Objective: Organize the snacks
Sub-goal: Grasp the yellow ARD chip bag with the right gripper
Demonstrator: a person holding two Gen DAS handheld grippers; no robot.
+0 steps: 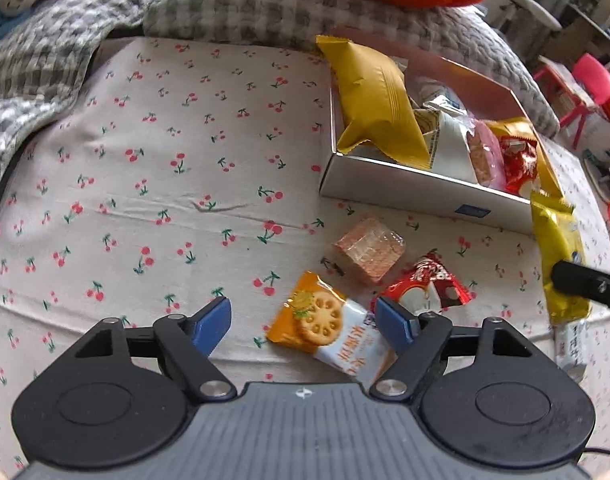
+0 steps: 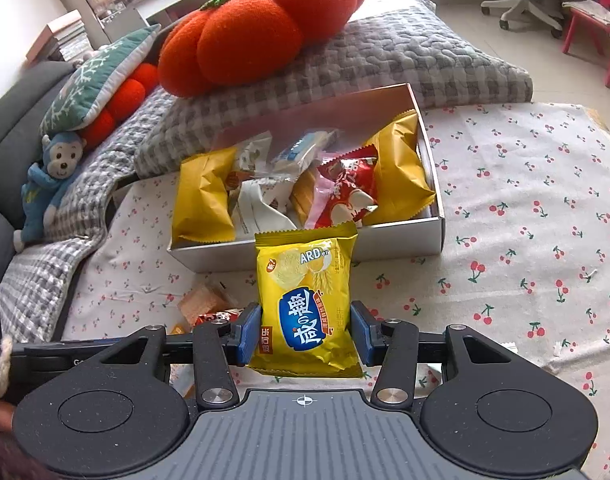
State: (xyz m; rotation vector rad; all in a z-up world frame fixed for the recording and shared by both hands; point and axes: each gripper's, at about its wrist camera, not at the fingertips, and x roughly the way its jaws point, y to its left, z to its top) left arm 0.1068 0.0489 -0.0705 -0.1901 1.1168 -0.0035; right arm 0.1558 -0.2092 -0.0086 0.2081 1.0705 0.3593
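My right gripper (image 2: 305, 330) is shut on a yellow snack packet (image 2: 307, 300), held upright just in front of the white box (image 2: 385, 242). The same packet (image 1: 557, 248) shows at the right edge of the left wrist view. The box (image 1: 405, 190) holds several snacks, two large yellow bags among them. My left gripper (image 1: 303, 320) hangs open low over the cherry-print sheet, with an orange-and-white cracker packet (image 1: 329, 336) lying between its blue fingers, not pressed. Just beyond lie a clear-wrapped pink wafer block (image 1: 369, 254) and a red packet (image 1: 425, 288).
A grey checked quilt (image 2: 345, 64) and an orange pumpkin cushion (image 2: 257, 20) lie behind the box. A blue monkey toy (image 2: 49, 184) sits at the left. A white packet (image 1: 571, 348) lies at the right edge of the sheet. Pink chairs (image 2: 593, 20) stand on the floor beyond.
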